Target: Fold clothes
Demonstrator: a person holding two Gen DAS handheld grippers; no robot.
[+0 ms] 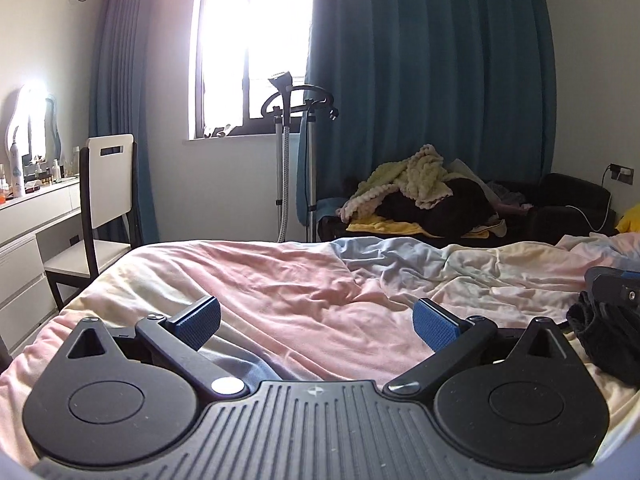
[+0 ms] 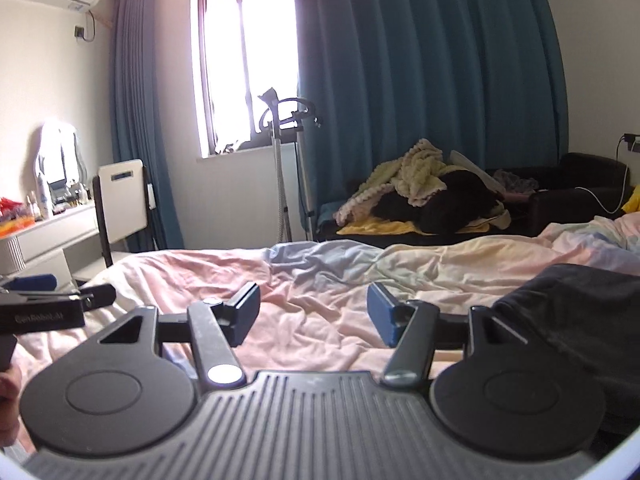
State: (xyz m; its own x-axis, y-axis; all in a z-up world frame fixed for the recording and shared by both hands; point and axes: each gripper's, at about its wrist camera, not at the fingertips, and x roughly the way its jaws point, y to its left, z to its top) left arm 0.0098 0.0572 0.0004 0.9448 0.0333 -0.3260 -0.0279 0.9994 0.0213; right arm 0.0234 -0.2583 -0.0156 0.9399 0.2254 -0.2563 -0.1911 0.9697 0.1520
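A dark, crumpled garment [image 1: 604, 336] lies on the bed at the right; in the right wrist view it [image 2: 568, 312] is just right of my right gripper. My left gripper [image 1: 316, 322] is open and empty above the pink bedsheet [image 1: 280, 280]. My right gripper [image 2: 314, 312] is open and empty above the same sheet [image 2: 320, 280]. The right gripper shows at the right edge of the left wrist view [image 1: 616, 280], over the garment. The left gripper shows at the left edge of the right wrist view [image 2: 48, 300].
A sofa [image 2: 576, 184] behind the bed holds a pile of blankets and clothes [image 2: 420, 184]. A garment steamer stand [image 1: 288, 152] stands by the window. A white chair [image 1: 104, 208] and a dresser [image 1: 28, 232] with bottles are at the left.
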